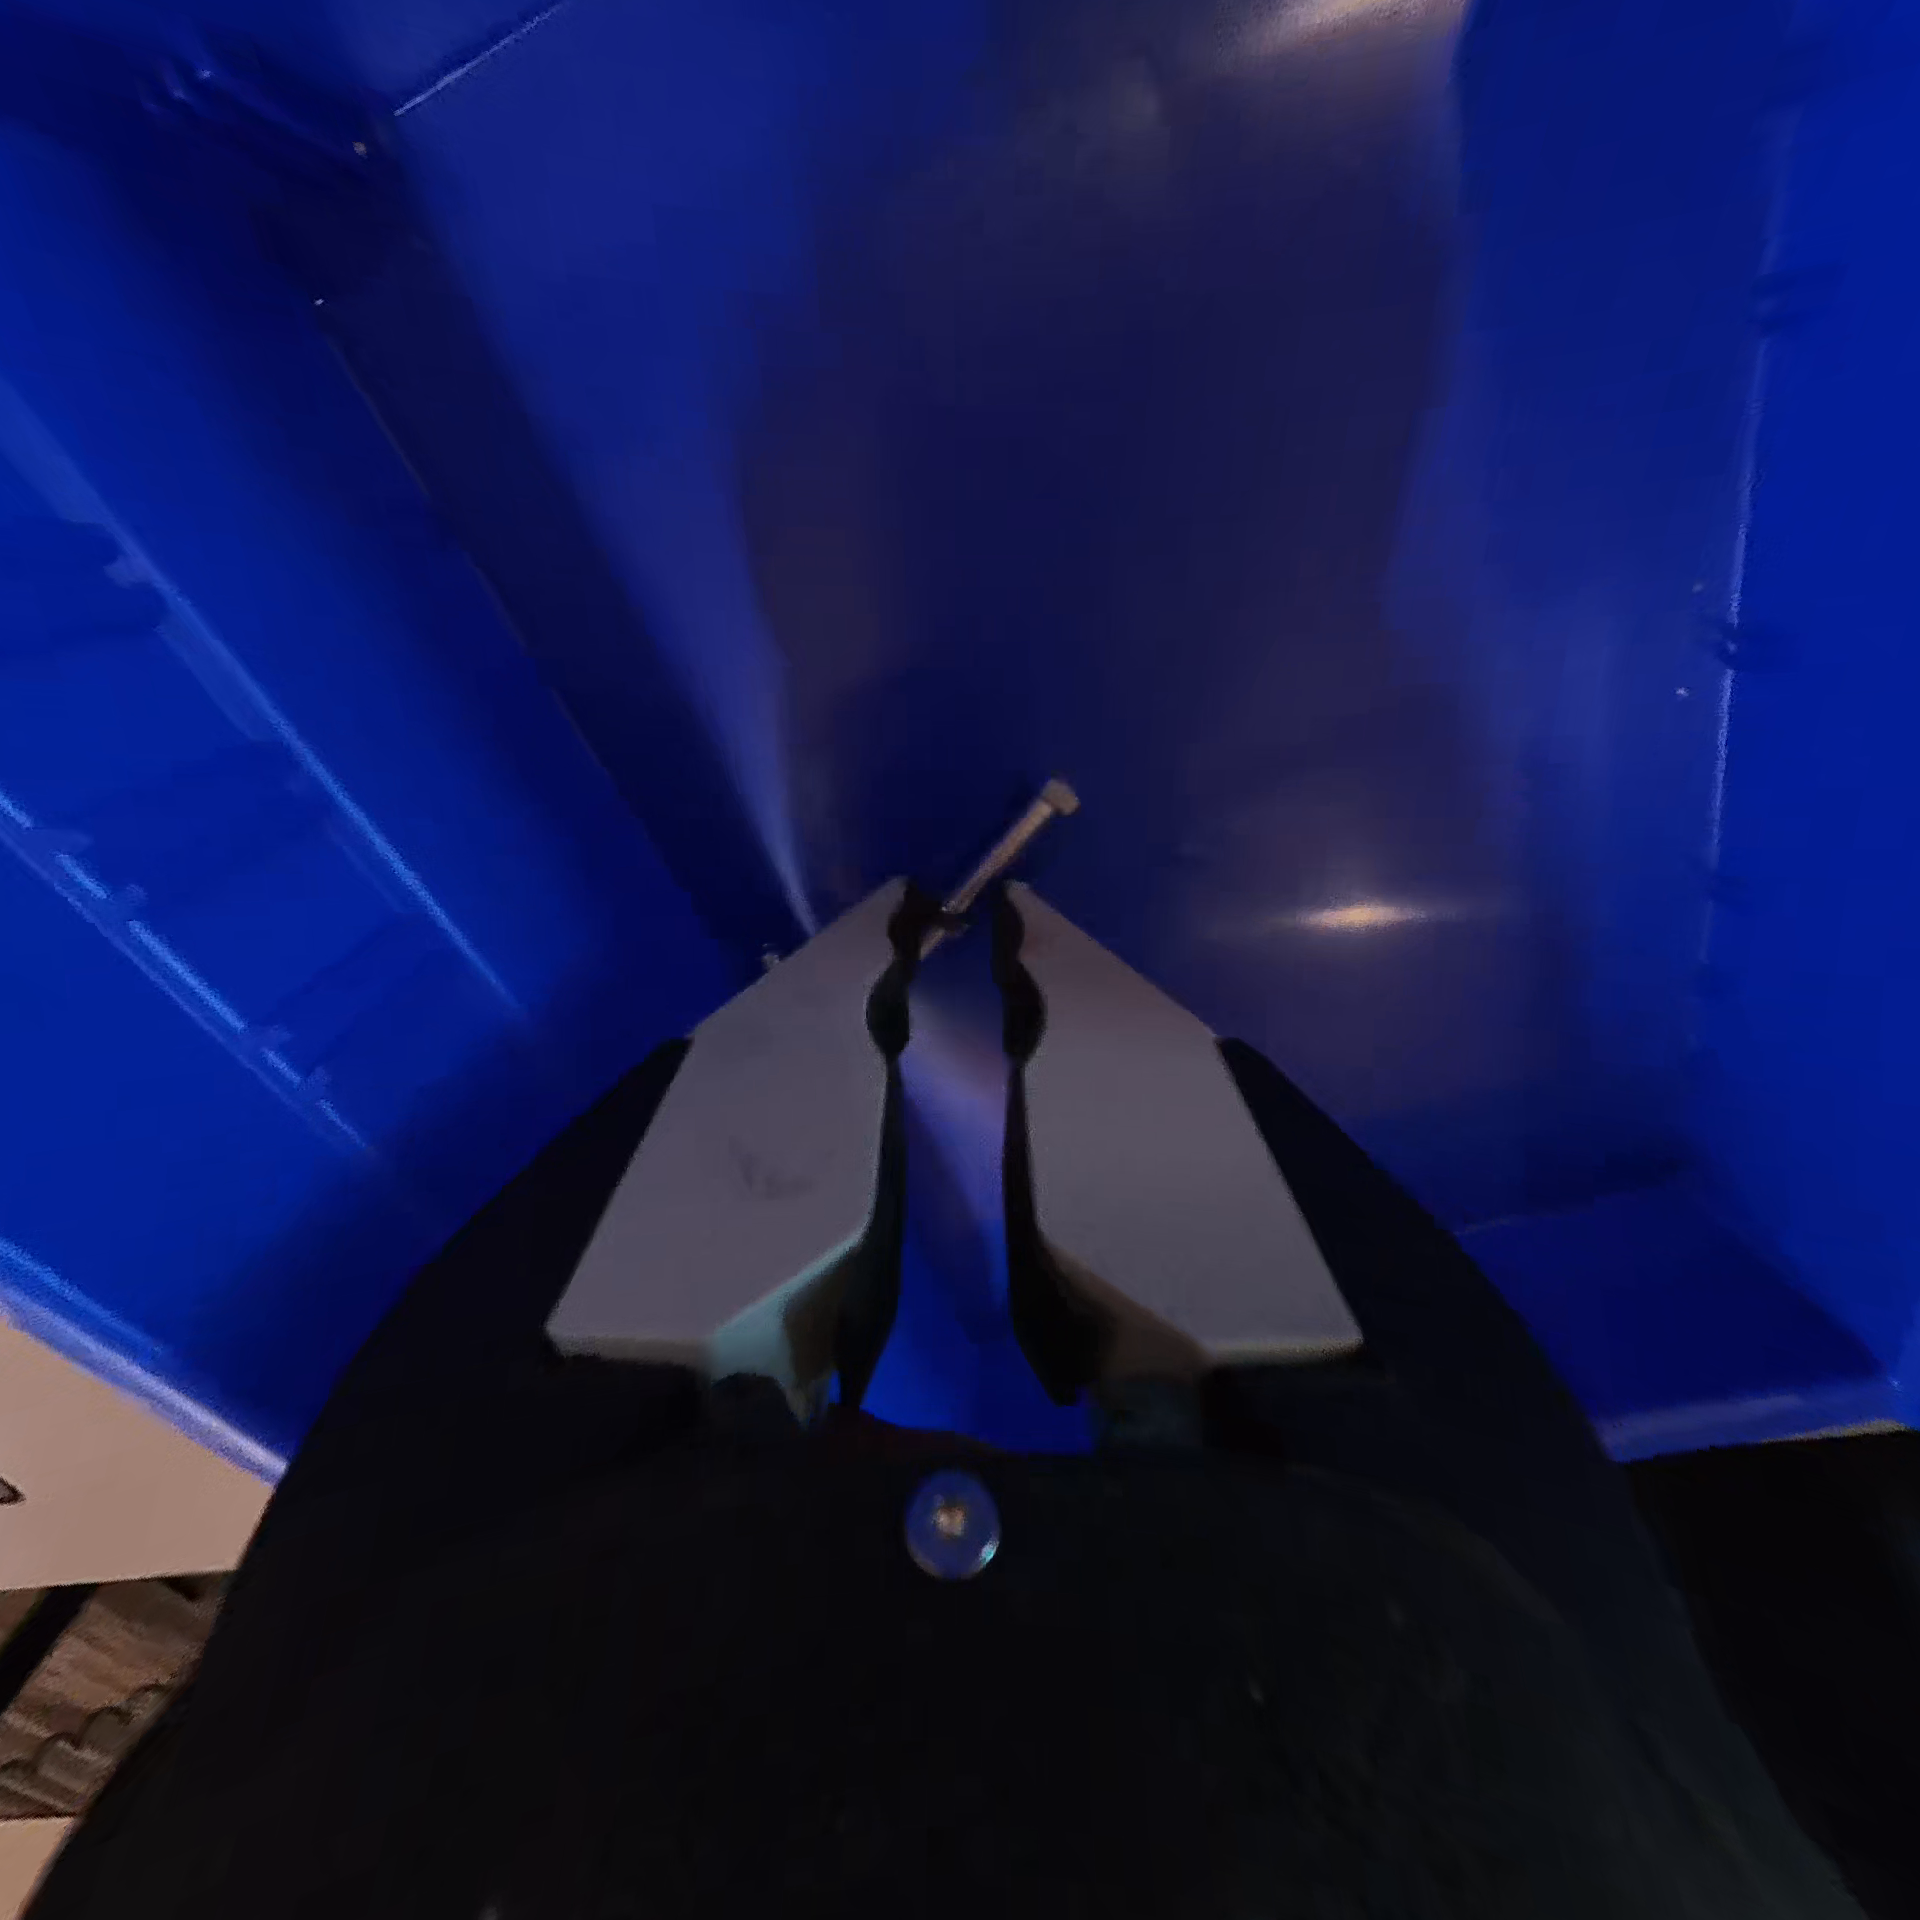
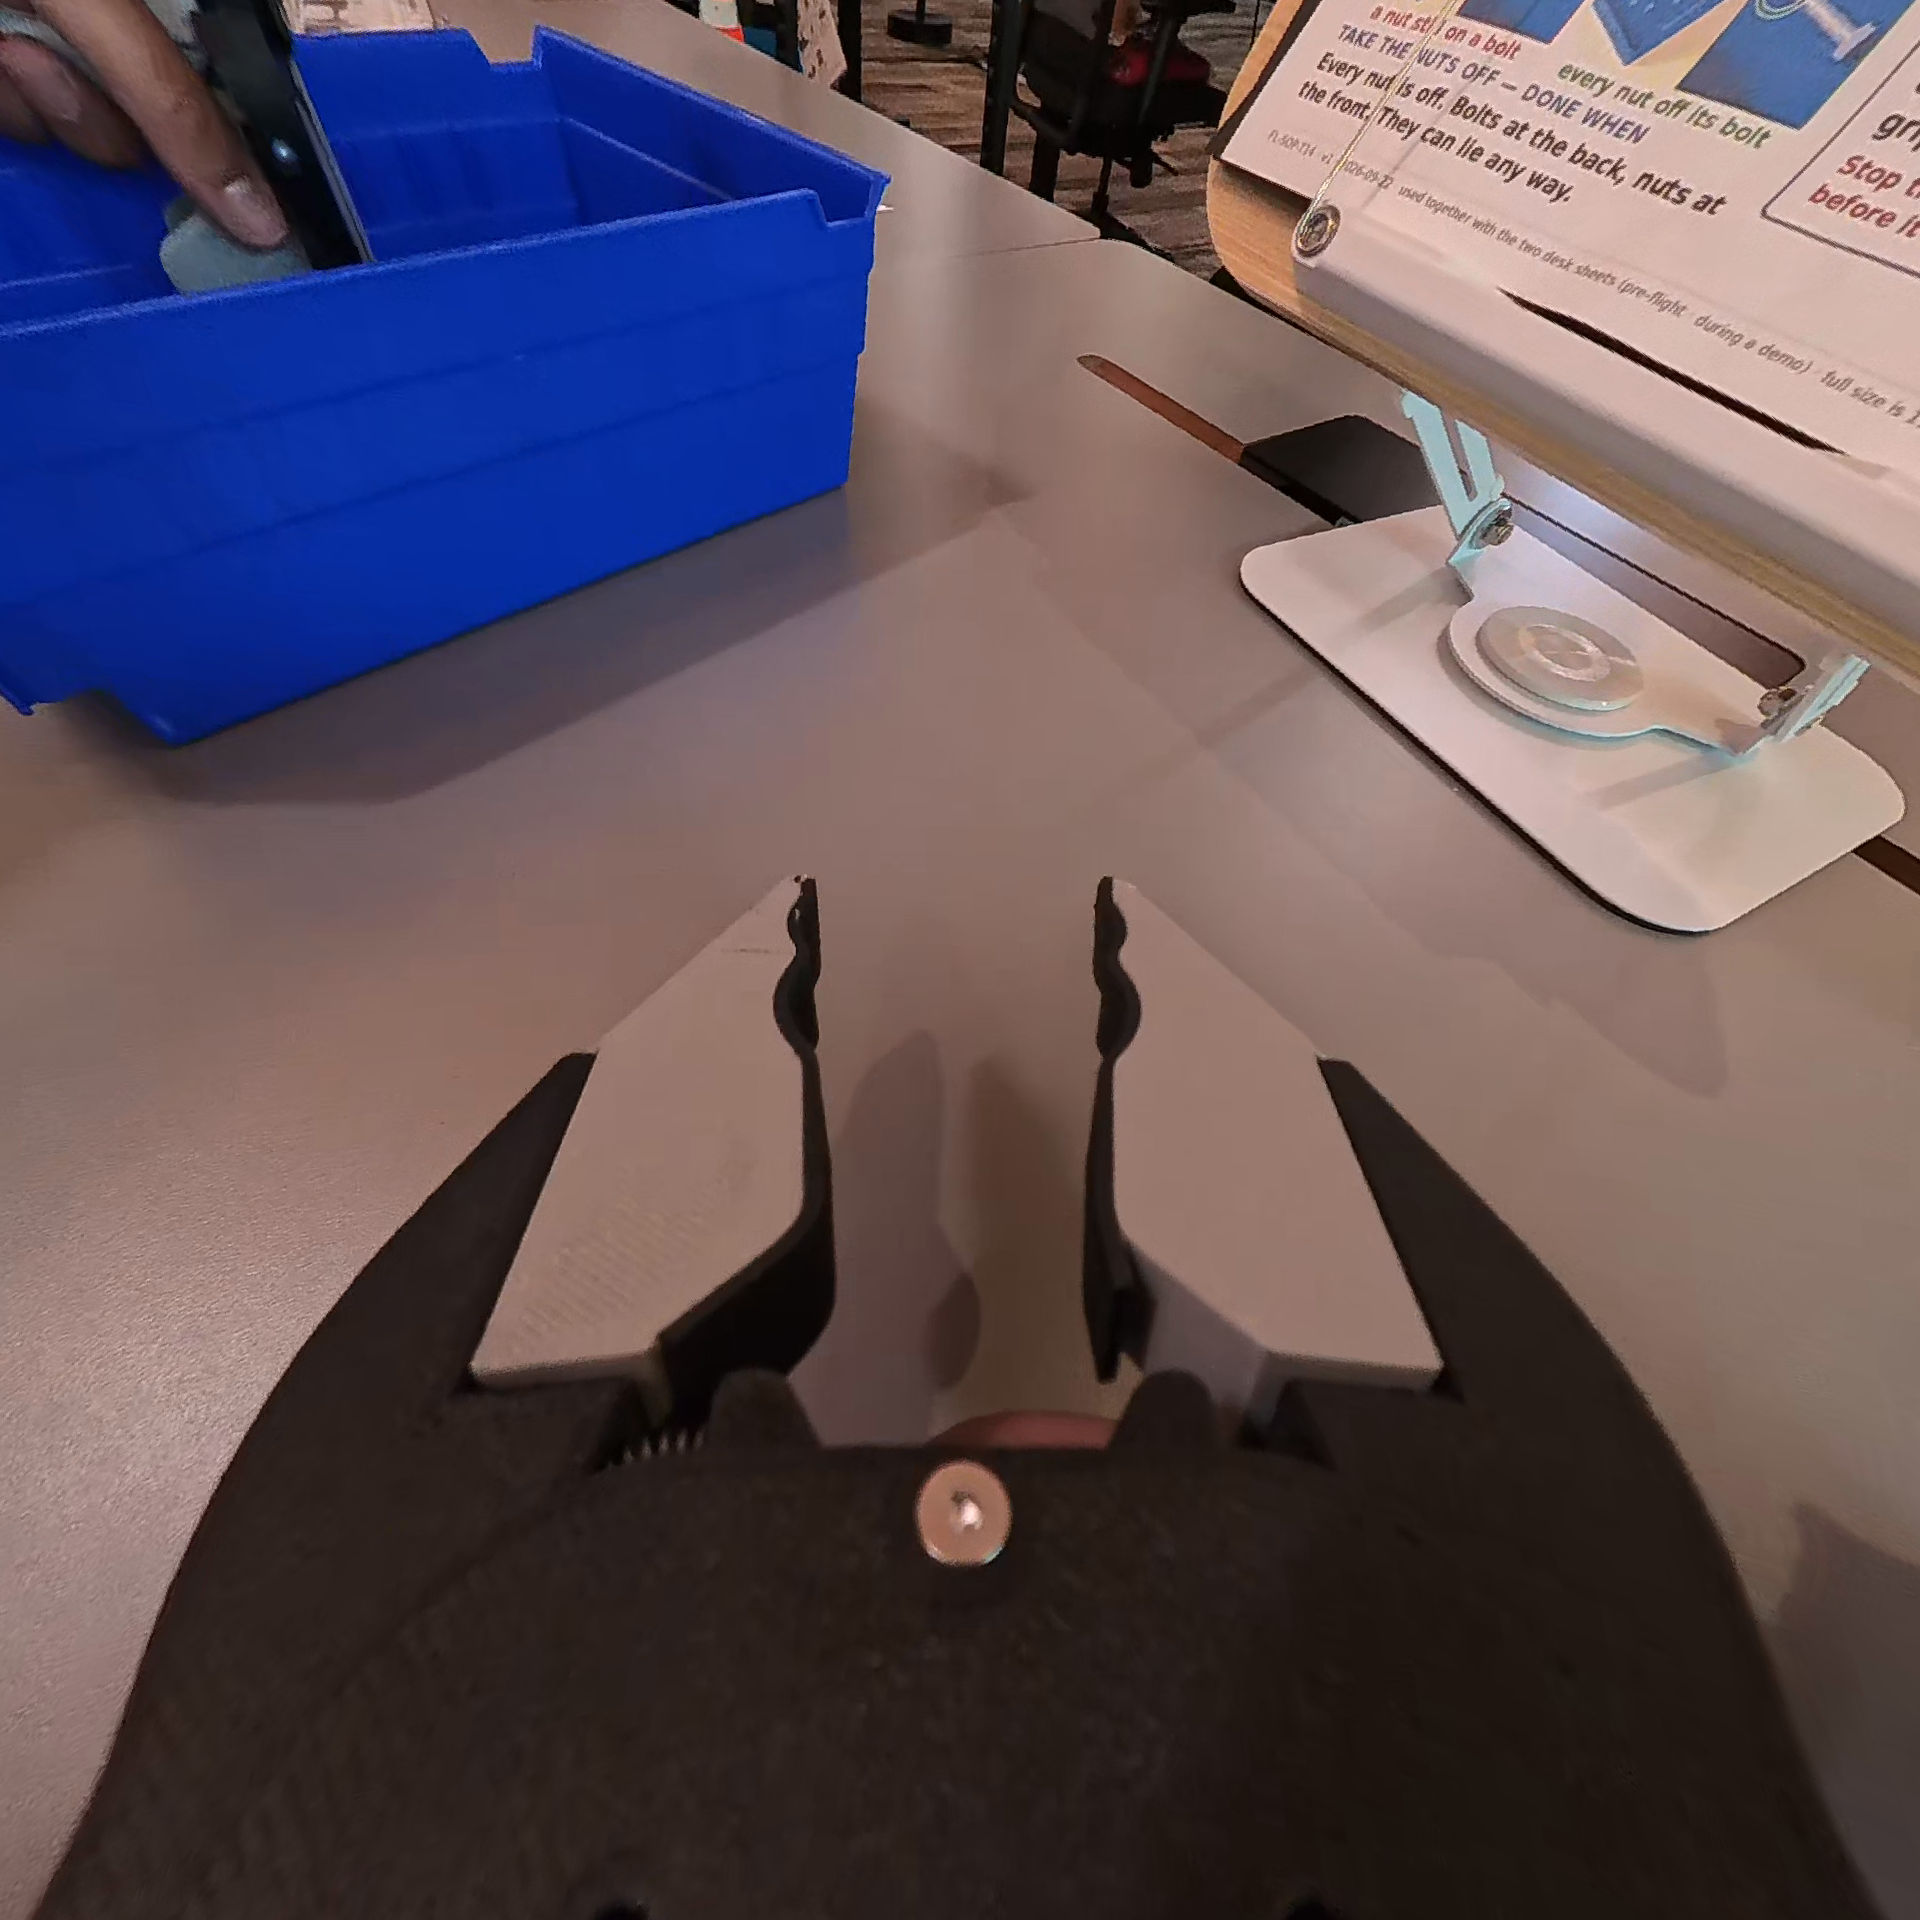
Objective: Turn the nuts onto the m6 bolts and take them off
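The left tongs (image 1: 954, 902) are reached deep into a blue bin (image 1: 1351, 520), whose walls and floor fill nearly the whole left wrist view. A silver bolt (image 1: 1013, 852) is seen lying on the bin floor at the tips, its head pointing up and to the right, its lower end tucked beside the left-hand fingertip (image 1: 883, 914). A narrow gap is kept between the two fingers; whether the bolt is actually pinched or only touched cannot be told, and no nut can be made out in the dim, blurred interior. In the right wrist view the right tongs (image 2: 958, 904) are held spread wide above the grey surface (image 2: 987, 727), with nothing between them and only their shadow cast below. The same blue bin (image 2: 436, 436) is set at the upper left of that view, divided into compartments, and a person's hand (image 2: 125, 114) is seen over it, gripping the dark body of the left tool, which is dipped inside. To the right, a white stand (image 2: 1558, 717) is placed on the surface, and a printed instruction sheet (image 2: 1621, 166) is carried on it, tilted toward the viewer.
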The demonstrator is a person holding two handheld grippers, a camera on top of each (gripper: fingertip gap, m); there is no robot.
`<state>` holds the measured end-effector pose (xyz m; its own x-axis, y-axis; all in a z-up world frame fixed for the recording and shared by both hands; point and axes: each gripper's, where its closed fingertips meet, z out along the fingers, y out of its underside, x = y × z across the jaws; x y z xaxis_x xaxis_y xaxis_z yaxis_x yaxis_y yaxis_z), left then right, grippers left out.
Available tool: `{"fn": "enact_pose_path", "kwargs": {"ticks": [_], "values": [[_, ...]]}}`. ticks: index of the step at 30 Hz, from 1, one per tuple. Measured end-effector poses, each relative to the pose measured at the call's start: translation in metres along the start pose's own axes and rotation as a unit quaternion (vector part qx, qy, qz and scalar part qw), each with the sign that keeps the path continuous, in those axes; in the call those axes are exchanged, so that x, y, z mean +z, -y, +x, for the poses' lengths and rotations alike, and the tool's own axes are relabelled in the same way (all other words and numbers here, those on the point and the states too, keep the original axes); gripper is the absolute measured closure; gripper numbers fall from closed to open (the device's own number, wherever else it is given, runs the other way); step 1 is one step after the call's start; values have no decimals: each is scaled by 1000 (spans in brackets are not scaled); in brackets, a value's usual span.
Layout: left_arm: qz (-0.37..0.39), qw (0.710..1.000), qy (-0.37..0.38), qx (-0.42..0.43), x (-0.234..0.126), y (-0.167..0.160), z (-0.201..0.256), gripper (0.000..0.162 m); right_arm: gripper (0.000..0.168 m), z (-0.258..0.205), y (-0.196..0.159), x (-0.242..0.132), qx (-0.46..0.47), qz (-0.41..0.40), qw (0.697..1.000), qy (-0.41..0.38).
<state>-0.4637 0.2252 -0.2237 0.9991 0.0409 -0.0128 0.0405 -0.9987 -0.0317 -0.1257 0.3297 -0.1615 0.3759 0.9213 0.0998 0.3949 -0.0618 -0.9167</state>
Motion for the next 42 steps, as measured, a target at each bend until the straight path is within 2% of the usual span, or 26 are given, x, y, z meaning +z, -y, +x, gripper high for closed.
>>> {"fn": "enact_pose_path", "kwargs": {"ticks": [7, 10, 12, 13, 16, 18, 21, 24, 29, 34, 39, 40, 42], "values": [[53, 996, 3, 72, -1, 14, 18, 154, 119, -1, -2, 1, -9, -5, 1000, -1], [106, 989, 18, 96, -10, 28, 24, 154, 119, -1, -2, 0, -2, -3, 1000, 2], [176, 975, 50, 127, -28, 46, 27, 154, 119, -1, -2, 1, 4, -3, 1000, 7], [208, 965, 88, 135, -41, 55, 24, 154, 119, -2, -2, 1, 7, -3, 1000, 10], [304, 922, 135, 196, -81, 71, 46, 154, 119, -3, -2, 1, 15, -1, 1000, 18], [348, 910, 92, 207, -102, 73, 77, 154, 118, -6, -1, 1, 21, 1, 999, 26], [421, 879, -23, 221, -137, 74, 143, 154, 117, -17, 4, 0, 32, 16, 998, 58], [489, 826, -157, 234, -171, 72, 218, 154, 117, -29, 20, -9, 42, 52, 993, 97], [532, 751, -287, 265, -185, 65, 319, 154, 117, -25, 51, -34, 49, 136, 984, 106], [602, 696, -348, 180, -184, 90, 343, 155, 121, 2, 71, -58, 86, 205, 972, 78], [523, 690, -480, 144, -149, 87, 368, 154, 124, 15, 71, -60, 88, 213, 972, 54], [508, 691, -495, 142, -144, 84, 371, 155, 125, 13, 72, -61, 85, 218, 970, 58], [500, 706, -478, 151, -132, 86, 371, 154, 128, 9, 75, -63, 89, 223, 968, 72]]}}
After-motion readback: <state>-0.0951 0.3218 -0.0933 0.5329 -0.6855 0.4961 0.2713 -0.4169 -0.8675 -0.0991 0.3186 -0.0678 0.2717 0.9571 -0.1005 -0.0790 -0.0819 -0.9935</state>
